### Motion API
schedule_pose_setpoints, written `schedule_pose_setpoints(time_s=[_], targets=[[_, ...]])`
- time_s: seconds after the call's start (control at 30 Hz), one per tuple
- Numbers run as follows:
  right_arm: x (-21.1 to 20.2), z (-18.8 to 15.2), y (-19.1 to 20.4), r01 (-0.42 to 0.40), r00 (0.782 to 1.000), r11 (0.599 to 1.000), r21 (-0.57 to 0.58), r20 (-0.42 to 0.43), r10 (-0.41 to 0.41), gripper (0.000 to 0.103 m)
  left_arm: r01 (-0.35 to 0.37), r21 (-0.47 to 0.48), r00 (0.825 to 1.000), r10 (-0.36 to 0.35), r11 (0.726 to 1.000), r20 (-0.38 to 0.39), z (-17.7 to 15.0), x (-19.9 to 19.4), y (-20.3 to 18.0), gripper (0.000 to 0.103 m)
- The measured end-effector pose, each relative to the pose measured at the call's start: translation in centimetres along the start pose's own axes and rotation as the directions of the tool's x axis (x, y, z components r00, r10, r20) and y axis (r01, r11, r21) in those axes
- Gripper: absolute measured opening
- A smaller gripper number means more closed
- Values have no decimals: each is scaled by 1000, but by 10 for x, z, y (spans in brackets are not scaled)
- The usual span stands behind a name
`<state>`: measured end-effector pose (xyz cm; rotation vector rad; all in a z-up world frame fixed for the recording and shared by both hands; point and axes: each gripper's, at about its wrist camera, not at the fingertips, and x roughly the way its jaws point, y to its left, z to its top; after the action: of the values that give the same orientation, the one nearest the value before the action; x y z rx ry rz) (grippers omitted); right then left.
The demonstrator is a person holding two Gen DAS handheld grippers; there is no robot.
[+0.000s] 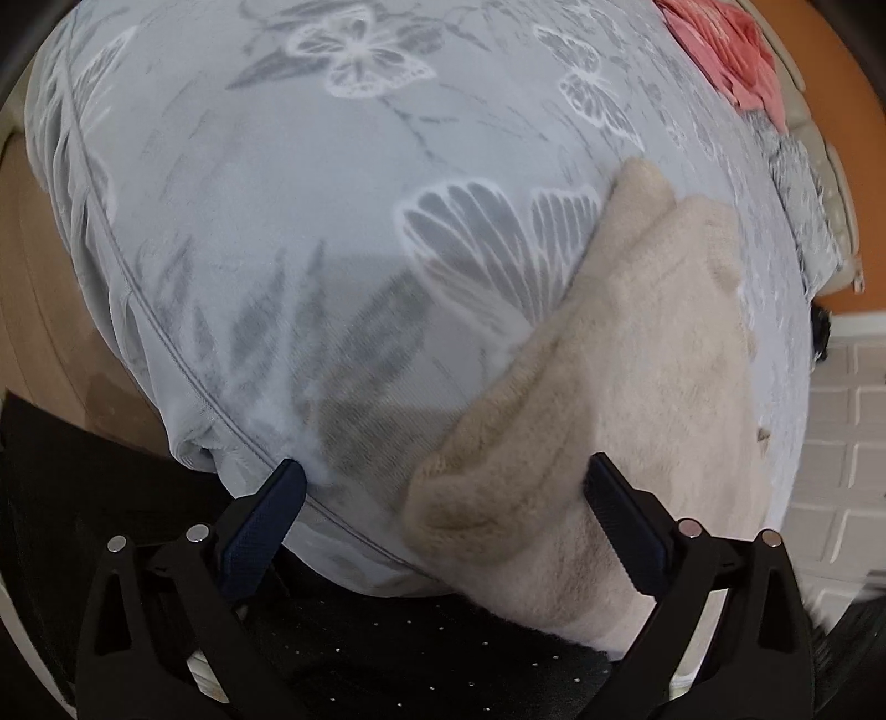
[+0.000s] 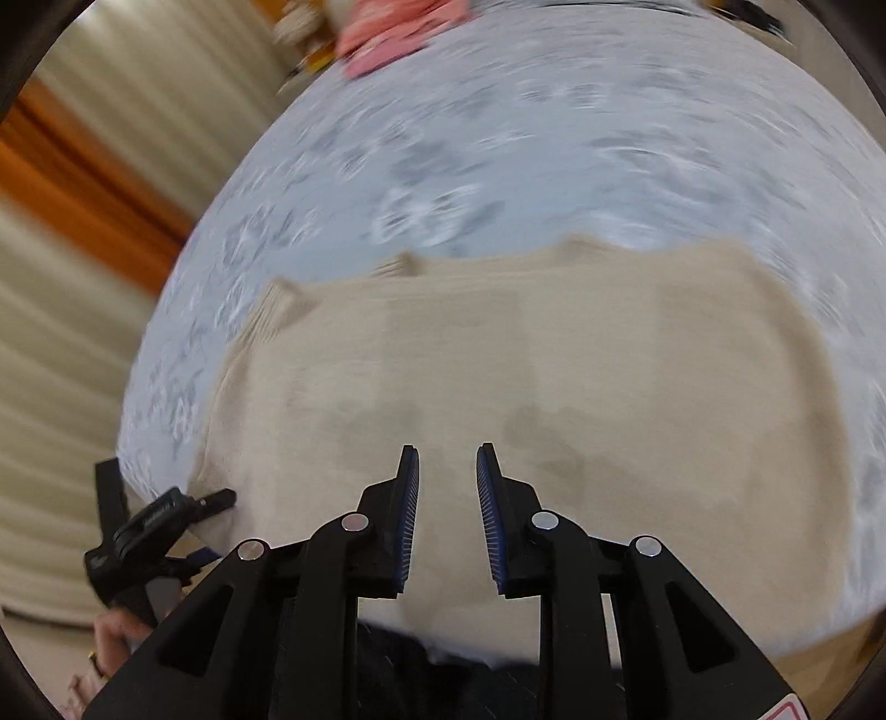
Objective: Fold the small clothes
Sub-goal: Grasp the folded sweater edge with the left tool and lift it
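Note:
A beige fuzzy garment [image 1: 637, 387] lies spread on a bed covered by a grey butterfly-print sheet [image 1: 288, 210]. One rolled edge of it runs down toward the bed's near edge. My left gripper [image 1: 446, 468] hovers open and wide over that rolled edge, one finger over the sheet and the other over the garment, gripping nothing. In the blurred right wrist view the beige garment [image 2: 554, 360] fills the middle. My right gripper [image 2: 447, 450] is above it, open by a narrow gap with nothing between the pads. The left gripper [image 2: 213, 526] shows at the garment's left edge, held by a hand [image 2: 116, 631].
A pink garment [image 1: 725, 50] lies at the far end of the bed, also visible as the pink garment [image 2: 387, 33]. A grey patterned cloth [image 1: 803, 205] sits at the right edge. Wooden floor [image 1: 33, 277] is on the left, a white tiled surface [image 1: 841, 443] on the right.

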<state>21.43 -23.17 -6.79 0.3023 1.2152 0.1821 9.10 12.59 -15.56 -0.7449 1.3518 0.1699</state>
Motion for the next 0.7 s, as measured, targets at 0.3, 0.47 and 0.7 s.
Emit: schedule_pose_setpoints(time_s=[0.3, 0.47, 0.7], targets=[[78, 23, 62, 98, 986, 983, -155, -121, -117, 23, -49, 58, 999, 49, 997, 0, 2, 12, -19, 98], [100, 20, 62, 124, 980, 976, -178, -133, -149, 25, -54, 61, 999, 54, 997, -1, 2, 18, -25, 98], [106, 21, 60, 125, 979, 974, -187, -138, -152, 25, -27, 34, 1000, 26, 999, 11, 7, 17, -16, 93]])
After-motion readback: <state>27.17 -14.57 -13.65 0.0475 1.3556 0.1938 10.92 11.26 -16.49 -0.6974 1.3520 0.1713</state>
